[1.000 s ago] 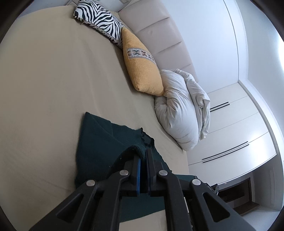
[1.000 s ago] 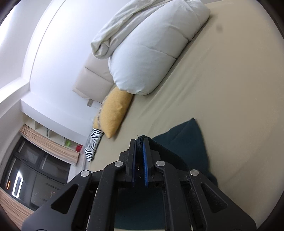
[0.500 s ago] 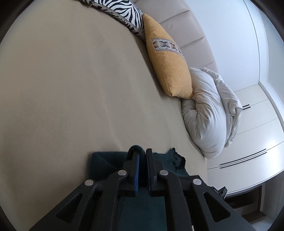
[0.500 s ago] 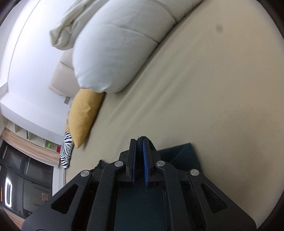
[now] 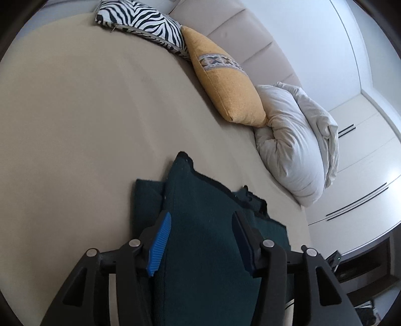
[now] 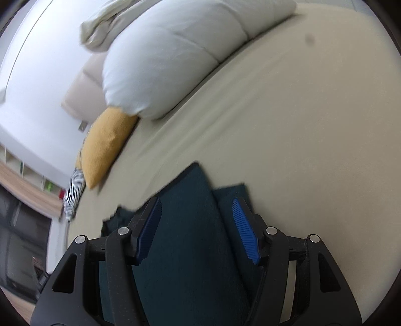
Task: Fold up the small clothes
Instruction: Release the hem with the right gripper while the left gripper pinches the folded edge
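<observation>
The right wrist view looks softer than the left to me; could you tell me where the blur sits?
Right wrist view: motion smear on the yellow cushion and zebra cushion, while the right gripper stays crisp. Left wrist view: sharp throughout, with only fisheye bending at the wardrobe.

1. No readable txt, labels, brands, nos. or signs in either view.
2. Yellow cushion point(image 5: 225, 80), ~1 o'clock in left wrist view: woven band w/ X-shaped motifs, pattern only, not letters.
3. Zebra-print cushion point(image 5: 142, 22), ~11 o'clock: stripes only, no print txt.
4. Dark green garment point(image 5: 205, 238): no tag or logo showing.
5. Shelf items point(image 6: 54, 188), ~9 o'clock in right wrist view: too blurred to read anything.
</observation>
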`<state>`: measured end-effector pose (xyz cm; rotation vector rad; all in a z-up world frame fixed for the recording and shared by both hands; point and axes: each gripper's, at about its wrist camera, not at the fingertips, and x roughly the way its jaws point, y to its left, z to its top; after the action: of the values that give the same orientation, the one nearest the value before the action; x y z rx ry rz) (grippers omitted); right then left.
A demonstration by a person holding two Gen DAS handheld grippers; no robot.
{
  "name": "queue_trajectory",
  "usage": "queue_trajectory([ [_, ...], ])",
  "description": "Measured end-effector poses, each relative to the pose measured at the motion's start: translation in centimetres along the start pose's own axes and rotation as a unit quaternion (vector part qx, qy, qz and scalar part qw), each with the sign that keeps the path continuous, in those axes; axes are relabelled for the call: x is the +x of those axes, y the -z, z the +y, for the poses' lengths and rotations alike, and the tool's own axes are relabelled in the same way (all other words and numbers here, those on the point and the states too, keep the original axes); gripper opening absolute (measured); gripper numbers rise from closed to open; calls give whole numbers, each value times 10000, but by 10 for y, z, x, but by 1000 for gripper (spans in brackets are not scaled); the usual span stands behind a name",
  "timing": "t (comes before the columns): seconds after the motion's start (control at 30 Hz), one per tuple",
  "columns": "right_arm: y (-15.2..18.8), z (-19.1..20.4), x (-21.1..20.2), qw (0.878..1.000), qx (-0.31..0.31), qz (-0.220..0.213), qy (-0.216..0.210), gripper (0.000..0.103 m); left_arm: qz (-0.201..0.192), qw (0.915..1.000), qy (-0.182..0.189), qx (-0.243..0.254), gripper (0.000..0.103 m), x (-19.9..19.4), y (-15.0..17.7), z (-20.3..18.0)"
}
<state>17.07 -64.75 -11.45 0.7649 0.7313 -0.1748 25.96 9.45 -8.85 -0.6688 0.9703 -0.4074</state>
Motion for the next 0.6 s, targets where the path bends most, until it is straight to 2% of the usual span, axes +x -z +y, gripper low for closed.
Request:
queue_trajectory([
  [0.13,32,24,-12,9960,-858,198,141,58,41,9993,-268,254,56,-11,31,-1],
  [0.23,53,32,-19,9916,-1224,292,289,58,97,9984,-382,401,56,-15,49,1],
  [0.33,69,23,-34,9912,-1261,276,309,58,180,9974,-463,520,55,-14,62,3],
  [0.4,76,16,-44,9913,-1241,231,373,58,200,9965,-531,619,52,-12,67,2],
  [0.5,81,9,-56,9901,-1263,79,607,58,183,9953,-695,655,31,-9,67,5],
  [0.57,83,3,-65,9893,-1294,50,678,58,185,9951,-750,611,10,-10,67,8],
  [0.6,83,1,-67,9889,-1301,52,716,58,182,9950,-764,611,8,-11,68,9],
])
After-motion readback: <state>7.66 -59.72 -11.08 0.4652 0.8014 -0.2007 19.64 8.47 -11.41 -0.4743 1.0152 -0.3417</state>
